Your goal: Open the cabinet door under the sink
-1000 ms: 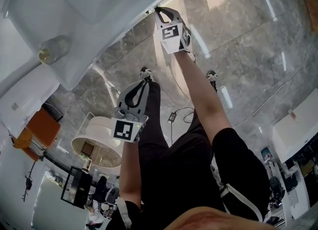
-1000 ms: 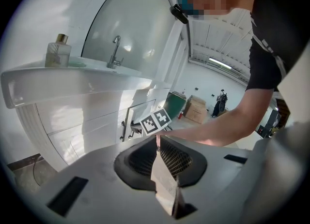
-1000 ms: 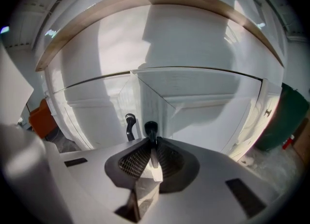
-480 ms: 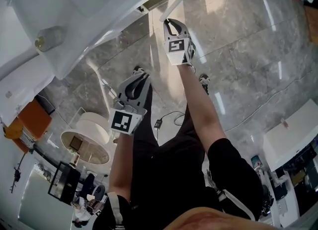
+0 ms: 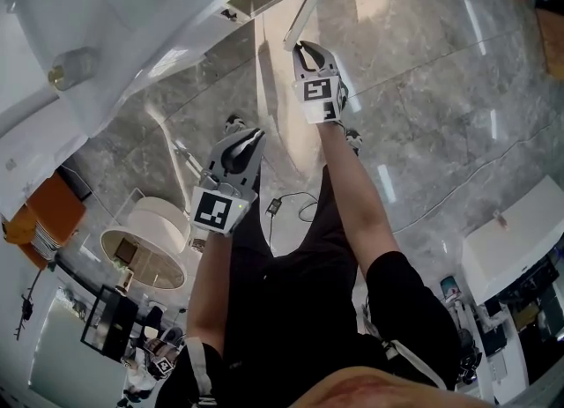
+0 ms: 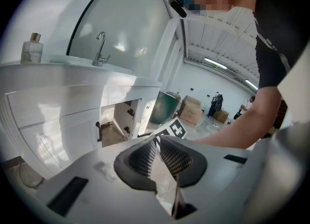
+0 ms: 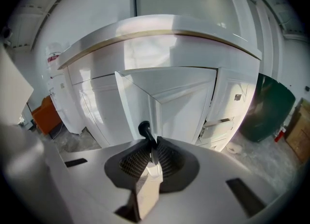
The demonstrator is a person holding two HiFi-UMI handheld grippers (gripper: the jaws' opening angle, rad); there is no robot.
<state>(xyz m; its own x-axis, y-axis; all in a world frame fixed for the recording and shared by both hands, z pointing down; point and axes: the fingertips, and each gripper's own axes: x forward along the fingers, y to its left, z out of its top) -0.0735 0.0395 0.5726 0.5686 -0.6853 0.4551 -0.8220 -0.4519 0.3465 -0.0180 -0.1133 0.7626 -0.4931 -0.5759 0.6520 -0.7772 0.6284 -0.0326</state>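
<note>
Cabinet door (image 5: pixel 302 11) stands ajar just ahead of the right gripper (image 5: pixel 305 48) in the head view, edge-on and thin. The left gripper (image 5: pixel 250 137) hangs idle nearer the person. In the left gripper view its pads are pressed together on nothing. In the right gripper view the jaws clamp the dark handle (image 7: pixel 145 131), probably to pull the door, and they hide the handle's lower end.

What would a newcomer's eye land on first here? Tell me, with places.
The right gripper stands out first: it is shut on the dark handle of the white cabinet door under the sink counter, and the door stands partly open. The left gripper hangs shut and empty over the grey marble floor, lower left of it in the head view.
</note>
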